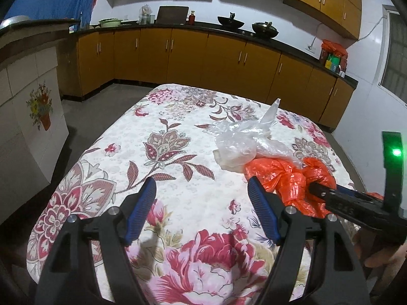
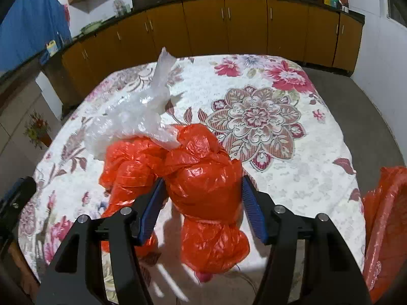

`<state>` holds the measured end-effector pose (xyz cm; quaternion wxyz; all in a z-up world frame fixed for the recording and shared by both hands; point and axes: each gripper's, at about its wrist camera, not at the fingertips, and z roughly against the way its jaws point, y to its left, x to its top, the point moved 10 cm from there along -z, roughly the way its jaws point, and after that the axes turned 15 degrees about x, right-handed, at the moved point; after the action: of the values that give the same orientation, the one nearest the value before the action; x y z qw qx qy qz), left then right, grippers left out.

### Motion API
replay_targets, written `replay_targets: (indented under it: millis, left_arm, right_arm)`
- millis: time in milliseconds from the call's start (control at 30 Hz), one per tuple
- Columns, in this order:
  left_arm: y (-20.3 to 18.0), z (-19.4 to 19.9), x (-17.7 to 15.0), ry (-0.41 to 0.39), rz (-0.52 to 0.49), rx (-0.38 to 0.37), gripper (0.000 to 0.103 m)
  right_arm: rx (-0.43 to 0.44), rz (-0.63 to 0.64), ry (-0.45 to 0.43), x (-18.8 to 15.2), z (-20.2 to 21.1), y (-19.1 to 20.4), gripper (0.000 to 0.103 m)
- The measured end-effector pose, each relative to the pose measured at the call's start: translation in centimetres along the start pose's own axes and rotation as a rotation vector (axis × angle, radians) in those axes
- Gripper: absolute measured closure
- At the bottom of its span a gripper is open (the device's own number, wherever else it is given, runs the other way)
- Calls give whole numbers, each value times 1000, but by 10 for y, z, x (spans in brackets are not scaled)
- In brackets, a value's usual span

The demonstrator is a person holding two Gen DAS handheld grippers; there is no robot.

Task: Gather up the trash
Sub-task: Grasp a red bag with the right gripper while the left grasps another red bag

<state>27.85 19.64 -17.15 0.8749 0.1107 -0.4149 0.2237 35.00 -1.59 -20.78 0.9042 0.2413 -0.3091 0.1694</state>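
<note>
Your right gripper [image 2: 202,203] has its blue pads [image 2: 152,211] spread on either side of the knotted orange plastic bag [image 2: 203,185]; whether they press it or merely flank it, you cannot tell from this view. The bag sits at the centre of the right wrist frame on the floral tablecloth [image 2: 292,152], and a crumpled clear plastic bag [image 2: 142,119] touches its upper left side, one twisted corner sticking up. At the right edge of that frame is another sheet of orange plastic [image 2: 381,216], partly cut off.

Your left gripper [image 1: 203,208] hangs wide open over bare cloth in the lower middle of its frame, holding nothing. From there the orange plastic bag [image 1: 285,178] lies at centre right, just beyond the right blue pad [image 1: 262,208], with the clear plastic bag [image 1: 241,142] above it and the right gripper [image 1: 320,190] reaching in from the right edge. Orange kitchen cabinets [image 1: 178,58] run across the upper part.
</note>
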Motion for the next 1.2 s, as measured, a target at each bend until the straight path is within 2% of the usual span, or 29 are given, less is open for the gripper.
replay_targets:
  millis: [100,167,233,333,533,633,733,833,900,933,967,1000,1100,1200]
  left_arm:
    - [-3,0,0,2,-5,-6,30]
    - [-8,-1,0,8,-7,-17,30]
    - [-14,-2,-1,14,-10,-29,30]
    - [-30,-4,-3,30,-28,-58,30]
    - [-88,-7,-6,59,-93,-146,30]
    - [-112,-14,-9,80,-137,-161,30]
    - [-132,-29,-16,123,-185,-144,32]
    - [-142,-43,-27,183,-207,-134,43]
    - [-145,-49,-34,217,-209,-146,55]
    - [-147,-50,-36,216,-209,-151,58]
    - [-148,-48,-36,206,-213,-156,68]
    - [-149,-46,-38,204,-219,-165,74]
    - [-148,-37,-41,196,-214,-196,79]
    - [-146,-22,-44,178,-217,-225,80]
  right_arm:
    - [-7,10,21,-3,-8,-2,43]
    - [-4,11,29,-6,-10,-5,52]
    - [3,9,27,-7,-7,-8,56]
    - [1,-1,19,-11,4,-17,57]
    - [-43,-70,-10,-30,38,-52,57]
    - [-55,-93,-24,-35,54,-63,57]
    - [-59,-115,-36,-41,67,-71,57]
    - [-60,-131,-46,-45,77,-77,57]
    - [-60,-138,-49,-47,81,-79,57]
    - [-60,-142,-52,-48,84,-79,57]
    - [-59,-144,-55,-49,86,-80,57]
    - [-59,-145,-57,-49,89,-80,57]
    - [-59,-152,-76,-50,99,-82,57]
    - [-59,-158,-95,-49,111,-83,57]
